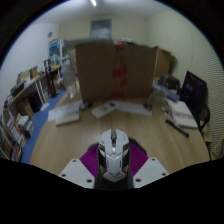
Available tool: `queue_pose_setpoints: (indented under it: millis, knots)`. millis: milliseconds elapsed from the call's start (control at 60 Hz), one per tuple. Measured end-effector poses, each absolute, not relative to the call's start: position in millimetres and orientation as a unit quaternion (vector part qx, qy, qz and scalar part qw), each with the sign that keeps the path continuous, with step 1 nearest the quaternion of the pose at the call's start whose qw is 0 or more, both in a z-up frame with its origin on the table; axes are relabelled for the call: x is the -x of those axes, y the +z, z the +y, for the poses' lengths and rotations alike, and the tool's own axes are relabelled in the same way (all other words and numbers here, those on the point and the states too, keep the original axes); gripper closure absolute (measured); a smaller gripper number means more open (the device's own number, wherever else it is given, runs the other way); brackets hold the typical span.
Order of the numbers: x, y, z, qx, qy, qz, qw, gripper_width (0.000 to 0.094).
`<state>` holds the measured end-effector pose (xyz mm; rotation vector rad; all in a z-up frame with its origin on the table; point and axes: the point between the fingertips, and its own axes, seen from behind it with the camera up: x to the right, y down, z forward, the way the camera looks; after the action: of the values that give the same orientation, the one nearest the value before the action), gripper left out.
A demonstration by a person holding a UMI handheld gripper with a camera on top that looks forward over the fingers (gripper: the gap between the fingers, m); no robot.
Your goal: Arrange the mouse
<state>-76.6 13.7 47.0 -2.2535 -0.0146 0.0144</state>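
Observation:
A white and grey computer mouse (112,152) sits between my two fingers, its nose pointing away from me, held above the wooden table (70,140). The purple pads (90,156) press against both of its sides. My gripper (112,160) is shut on the mouse. The mouse's rear end is hidden between the fingers' white housings.
A large cardboard box (115,68) stands at the back of the table. White papers (118,108) lie ahead of the mouse, a book or pad (68,115) to the left, a dark monitor (194,90) and cluttered items to the right. Shelves with things (25,100) stand at the left.

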Motion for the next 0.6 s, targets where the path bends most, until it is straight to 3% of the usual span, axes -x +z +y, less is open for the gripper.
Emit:
queue_pose_setpoints:
  millis: [133, 167, 200, 217, 317, 333, 400, 417, 433, 450, 600]
  knots:
    - [66.9, -17.1, -4.1, 0.921, 0.019, -0.008, 0.389, 0.0546]
    - [65.7, -16.0, -0.1, 0.914, 0.022, -0.008, 0.405, 0.0538]
    - [68.3, -14.6, -1.6, 0.914, 0.022, -0.009, 0.405, 0.0456]
    - [68.0, -14.7, -0.7, 0.914, 0.022, -0.010, 0.404, 0.0474]
    - [68.5, -16.0, -2.4, 0.921, 0.025, -0.010, 0.388, 0.0357]
    - [69.2, -15.3, -3.5, 0.923, 0.027, -0.008, 0.384, 0.0265]
    - [71.3, -10.9, -12.4, 0.929, 0.033, 0.011, 0.369, 0.0039]
    - [72.7, -8.8, -14.5, 0.929, 0.035, 0.015, 0.367, 0.0080]
    - [74.8, -6.5, -17.6, 0.930, 0.039, 0.017, 0.366, 0.0040]
    - [76.8, -4.3, -22.0, 0.931, 0.040, 0.019, 0.363, 0.0092]
    - [84.3, 32.3, -69.1, 0.928, 0.007, 0.025, 0.370, 0.0097]
